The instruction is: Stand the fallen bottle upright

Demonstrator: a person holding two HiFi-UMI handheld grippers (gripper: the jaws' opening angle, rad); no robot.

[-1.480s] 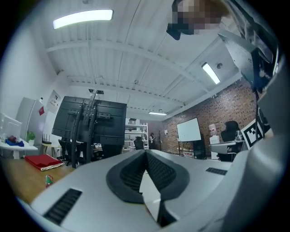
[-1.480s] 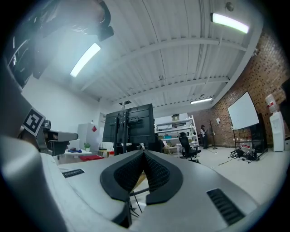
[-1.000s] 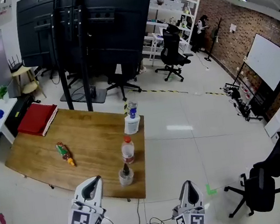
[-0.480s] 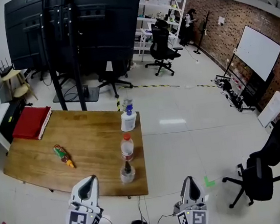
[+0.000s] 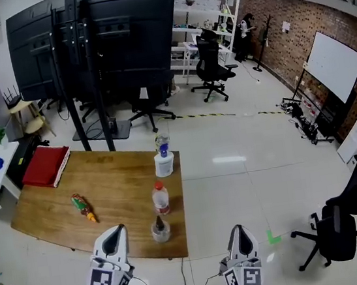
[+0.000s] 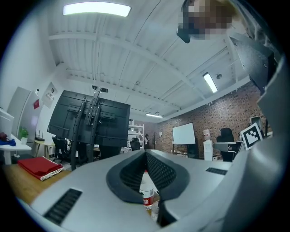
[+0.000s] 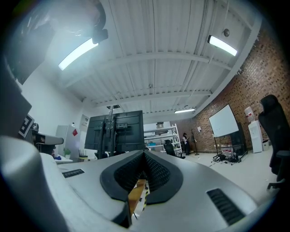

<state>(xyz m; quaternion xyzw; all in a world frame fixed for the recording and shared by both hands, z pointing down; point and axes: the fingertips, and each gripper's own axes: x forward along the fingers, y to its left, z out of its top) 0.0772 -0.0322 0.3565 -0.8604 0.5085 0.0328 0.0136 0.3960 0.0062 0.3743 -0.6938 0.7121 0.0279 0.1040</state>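
Note:
The fallen bottle, orange and green, lies on its side on the left half of the wooden table. My left gripper hovers shut and holding nothing at the table's near edge, right of and nearer than that bottle. My right gripper is also shut and holding nothing, out over the floor to the table's right. In the left gripper view the shut jaw tips frame an upright red-labelled bottle. Through the right gripper only the table's edge shows.
Along the table's right side stand a red-capped bottle, a small dark-capped jar, a white blue-capped bottle and a clear bottle. A red book lies at the far left corner. Office chairs and dark screens stand around.
The head view has shifted a little, so the table sits slightly differently in the frame. Both grippers stay shut near the bottom edge. Nothing on the table has moved.

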